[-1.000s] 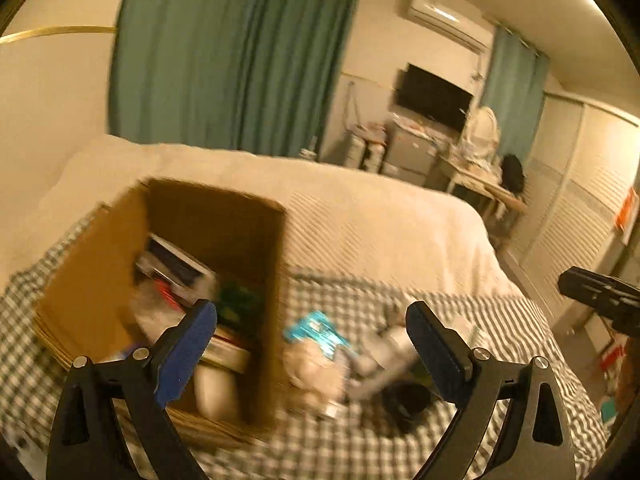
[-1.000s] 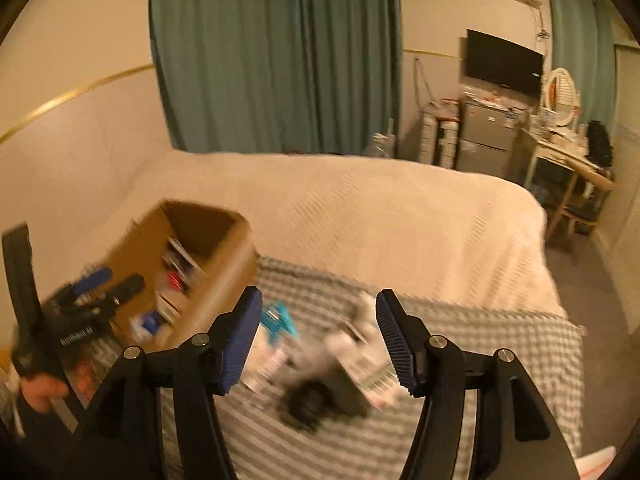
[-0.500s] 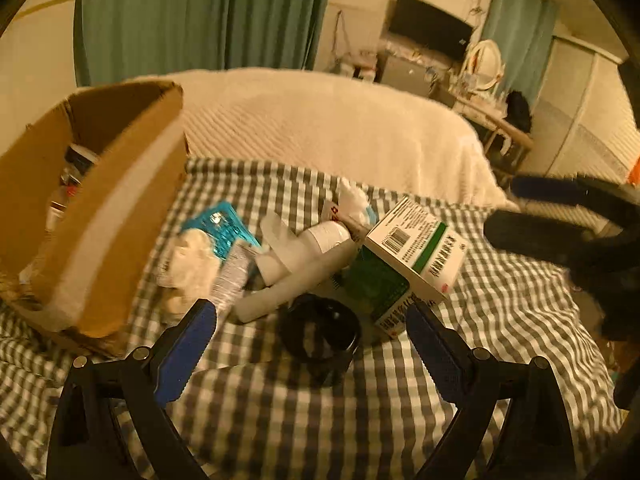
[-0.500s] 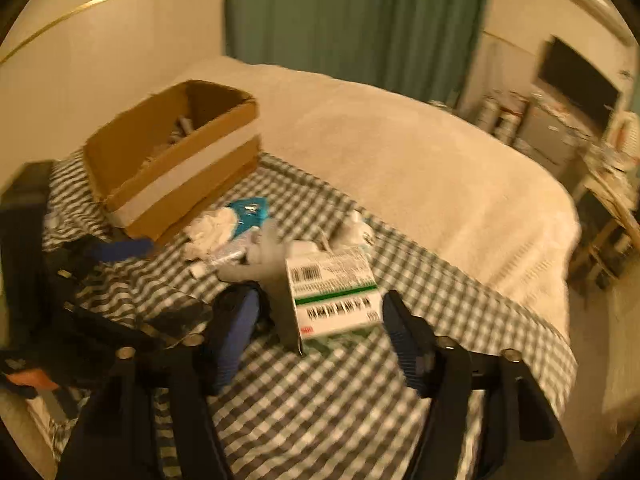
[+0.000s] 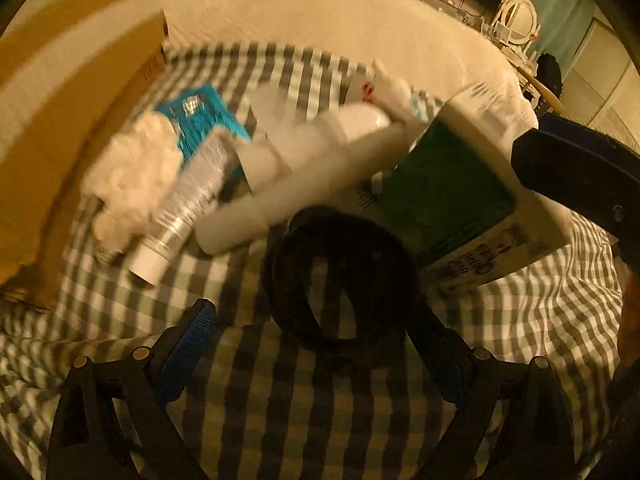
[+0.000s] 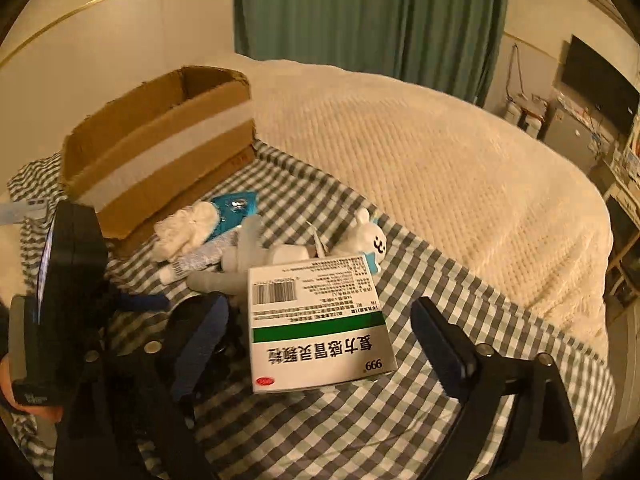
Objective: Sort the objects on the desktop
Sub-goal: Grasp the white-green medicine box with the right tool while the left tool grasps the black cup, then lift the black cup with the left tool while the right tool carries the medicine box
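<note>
On checked cloth (image 6: 460, 280), the medicine box (image 6: 316, 320) lies between the right tool's (image 6: 320, 344) opening, empty jaws.

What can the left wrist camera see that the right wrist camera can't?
Only the left wrist view shows the whole black ring, lying just ahead of the left tongs, and the green side of the medicine box.

Only the right wrist view shows the little white bear toy, the box's printed white top with its barcode, and the green curtain. The right tongs are opening, either side of the box without pressing it.

Both show the cardboard box, the checked cloth, the crumpled white tissue, the teal packet and the white tubes.
</note>
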`<state>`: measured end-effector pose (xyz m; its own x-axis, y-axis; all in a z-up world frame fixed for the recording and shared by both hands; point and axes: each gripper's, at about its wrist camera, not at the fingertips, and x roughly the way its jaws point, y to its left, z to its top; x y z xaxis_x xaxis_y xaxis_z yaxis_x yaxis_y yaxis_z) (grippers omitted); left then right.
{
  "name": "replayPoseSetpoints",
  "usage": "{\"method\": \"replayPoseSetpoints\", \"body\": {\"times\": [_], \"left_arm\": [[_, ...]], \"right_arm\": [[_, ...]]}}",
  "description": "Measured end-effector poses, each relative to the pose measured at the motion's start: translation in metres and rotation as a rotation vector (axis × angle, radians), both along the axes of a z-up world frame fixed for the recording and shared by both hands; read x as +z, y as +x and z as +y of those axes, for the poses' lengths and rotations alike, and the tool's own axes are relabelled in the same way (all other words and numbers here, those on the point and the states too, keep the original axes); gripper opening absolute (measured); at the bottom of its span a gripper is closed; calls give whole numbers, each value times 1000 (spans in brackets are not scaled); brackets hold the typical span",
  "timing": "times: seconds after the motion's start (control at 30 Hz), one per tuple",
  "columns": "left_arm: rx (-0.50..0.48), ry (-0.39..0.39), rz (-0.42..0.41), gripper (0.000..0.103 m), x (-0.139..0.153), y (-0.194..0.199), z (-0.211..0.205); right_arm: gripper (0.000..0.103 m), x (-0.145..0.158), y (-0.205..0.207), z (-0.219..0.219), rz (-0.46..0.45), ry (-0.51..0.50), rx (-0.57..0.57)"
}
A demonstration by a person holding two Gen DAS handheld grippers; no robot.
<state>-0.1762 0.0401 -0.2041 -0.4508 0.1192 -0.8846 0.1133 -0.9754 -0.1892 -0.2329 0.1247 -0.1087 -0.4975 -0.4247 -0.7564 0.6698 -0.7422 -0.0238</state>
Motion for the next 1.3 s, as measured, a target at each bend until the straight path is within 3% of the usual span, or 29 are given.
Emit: {"method": "replayPoseSetpoints", "body": {"times": [0.13, 0.2, 0.23, 0.3, 0.37, 0.4, 0.6, 0.77, 0.87, 0.97, 1.17, 1.3], "left_arm": [[9, 42, 12, 96, -8, 2, -7], [7, 46, 30, 86, -6, 5, -8], [3, 50, 37, 76, -6, 6, -8], [0, 62, 42, 65, -6, 8, -10], [-8, 96, 54, 40, -5, 11, -13], [-10, 102, 60, 36, -4, 14, -14], [14, 163, 129, 34, 10, 31, -33], [0, 120, 319, 29, 73, 72, -55], [-1, 88, 396, 29, 105, 94, -73], [19, 109, 449, 28, 133, 122, -95], [23, 106, 470, 27, 174, 154, -121], [-13, 134, 426, 27, 170, 161, -123]], "right_arm": [[94, -13, -2, -10, -14, 50, -2], [90, -17, 0, -14, 5, 83, -16], [81, -20, 0, -15, 4, 94, -26], [81, -20, 2, -14, 7, 94, -34], [81, -20, 4, -13, 2, 90, -53], [81, -19, 5, -10, -3, 82, -69], [80, 7, 27, 2, 72, 77, -155], [80, 54, 56, 23, 182, 7, -268], [80, 83, 78, 33, 239, -25, -330], [80, 112, 102, 38, 266, -57, -373], [80, 163, 160, 25, 349, -35, -375], [80, 183, 194, 18, 367, -38, -373]]}}
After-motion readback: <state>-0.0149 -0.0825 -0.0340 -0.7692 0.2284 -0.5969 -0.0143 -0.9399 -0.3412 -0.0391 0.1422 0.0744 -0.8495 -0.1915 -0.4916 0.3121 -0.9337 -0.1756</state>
